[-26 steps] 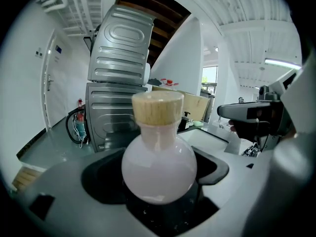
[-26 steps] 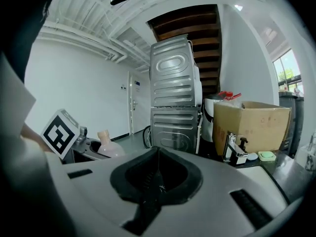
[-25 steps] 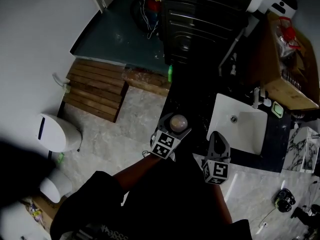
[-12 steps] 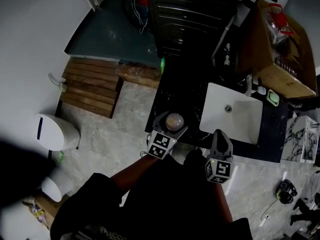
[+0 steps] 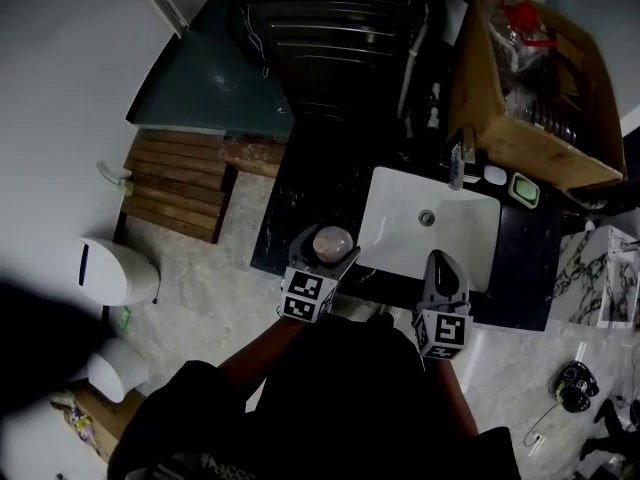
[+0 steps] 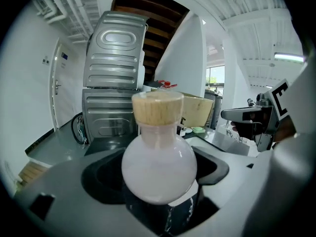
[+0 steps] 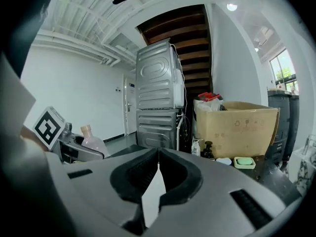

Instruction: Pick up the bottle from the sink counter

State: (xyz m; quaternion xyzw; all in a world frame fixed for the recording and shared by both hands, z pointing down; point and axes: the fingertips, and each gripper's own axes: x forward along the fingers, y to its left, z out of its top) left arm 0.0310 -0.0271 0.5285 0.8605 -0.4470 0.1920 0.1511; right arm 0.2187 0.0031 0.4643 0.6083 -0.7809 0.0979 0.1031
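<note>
Left hand-held gripper (image 5: 325, 258) closed around the belly of the round corked bottle (image 6: 159, 164), held upright over the front edge of the dark bench (image 5: 300, 193) beside the sink (image 5: 440, 233), likely against spilling; right hand-held gripper (image 5: 441, 263) shut, empty, in reserve.

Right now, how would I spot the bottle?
Find the white sink in the dark counter. Just left of it, the left gripper holds the bottle. Its round, milky body and cork stopper set it apart.
</note>
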